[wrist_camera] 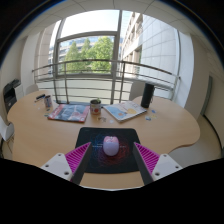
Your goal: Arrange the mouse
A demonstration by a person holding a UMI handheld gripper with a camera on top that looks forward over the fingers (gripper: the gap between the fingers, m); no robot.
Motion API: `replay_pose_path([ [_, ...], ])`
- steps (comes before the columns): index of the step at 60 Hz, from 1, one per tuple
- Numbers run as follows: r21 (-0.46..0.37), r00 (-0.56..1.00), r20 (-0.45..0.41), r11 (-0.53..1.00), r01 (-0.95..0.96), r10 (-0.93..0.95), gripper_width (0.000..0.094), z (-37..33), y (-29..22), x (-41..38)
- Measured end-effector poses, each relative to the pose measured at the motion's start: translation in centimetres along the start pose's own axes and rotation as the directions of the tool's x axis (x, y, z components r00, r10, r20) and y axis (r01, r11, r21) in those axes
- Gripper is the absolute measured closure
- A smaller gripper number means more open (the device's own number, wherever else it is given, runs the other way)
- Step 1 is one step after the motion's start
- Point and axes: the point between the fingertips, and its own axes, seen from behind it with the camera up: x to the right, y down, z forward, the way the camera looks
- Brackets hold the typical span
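Note:
A pale pink mouse [110, 147] lies on a dark square mouse mat [93, 136] near the front edge of a round wooden table [170, 125]. My gripper [111, 157] is open, its two pink-padded fingers [77, 157] spread wide on either side of the mat's front. The mouse stands between the fingers with clear gaps at both sides, resting on the mat.
Beyond the mat lie an open magazine [67, 112] to the left and a book [125, 111] to the right, with a small potted plant [96, 104] between them. A dark speaker [148, 95] stands at the back right. A cup [46, 101] stands at the back left. Large windows are behind.

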Motion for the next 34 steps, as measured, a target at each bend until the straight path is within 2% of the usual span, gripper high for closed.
replay_pose_path([
  [17, 0.019, 0.999, -0.045, 1.0, -0.018, 0.019, 0.0091, -13.3, 2.2, -0.8],
  [34, 0.011, 0.999, -0.05, 1.0, -0.02, 0.021, 0.0089, -16.9, 4.0, -1.0],
])
